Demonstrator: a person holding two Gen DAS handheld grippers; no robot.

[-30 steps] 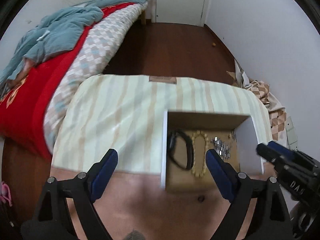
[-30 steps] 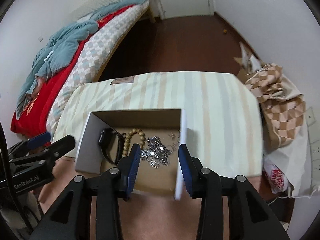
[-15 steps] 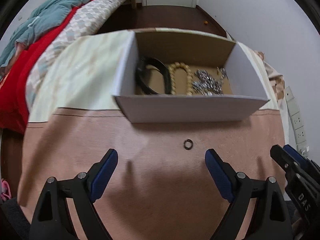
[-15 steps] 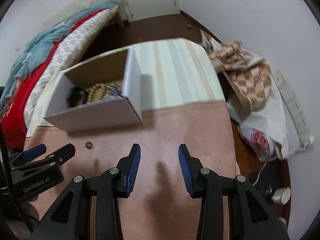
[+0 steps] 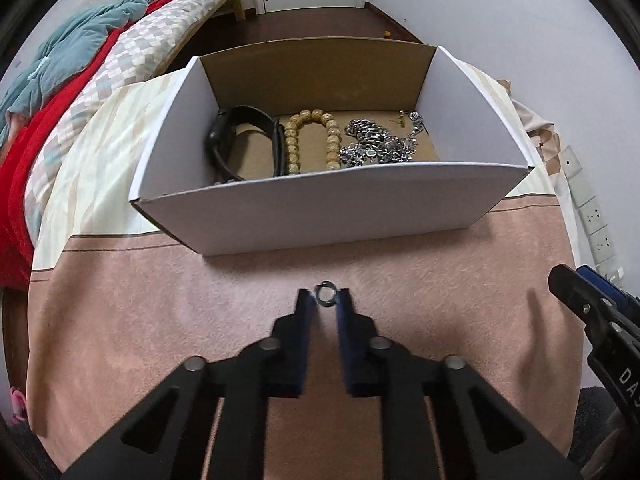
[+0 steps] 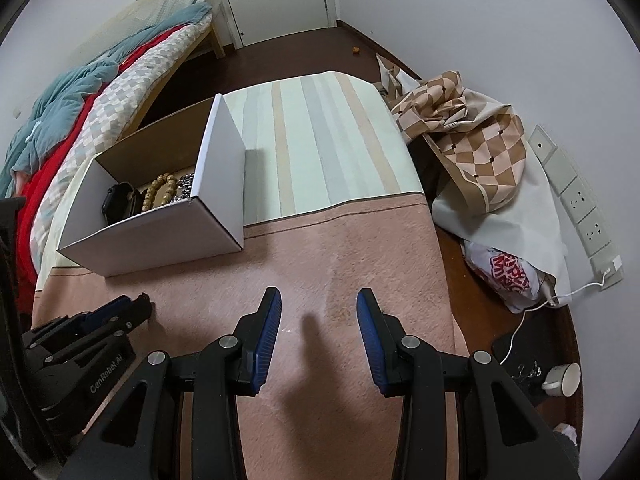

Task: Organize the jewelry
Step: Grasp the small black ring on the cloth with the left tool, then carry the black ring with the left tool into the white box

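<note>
Ring (image 5: 325,294) pinched at the left gripper (image 5: 322,299) tips, near the box (image 5: 320,208); right gripper (image 6: 319,300) spread wide over the pink cloth (image 6: 360,248)

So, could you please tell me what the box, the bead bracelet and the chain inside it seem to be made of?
The box looks like folded cardboard: matte white outside, plain brown inside, with thin creased edges. The bead bracelet seems to be wood or seed, since its beads are tan, dull and speckled, though the exact material is uncertain. The chain looks like polished metal, silver with bright glints on its links.
</note>
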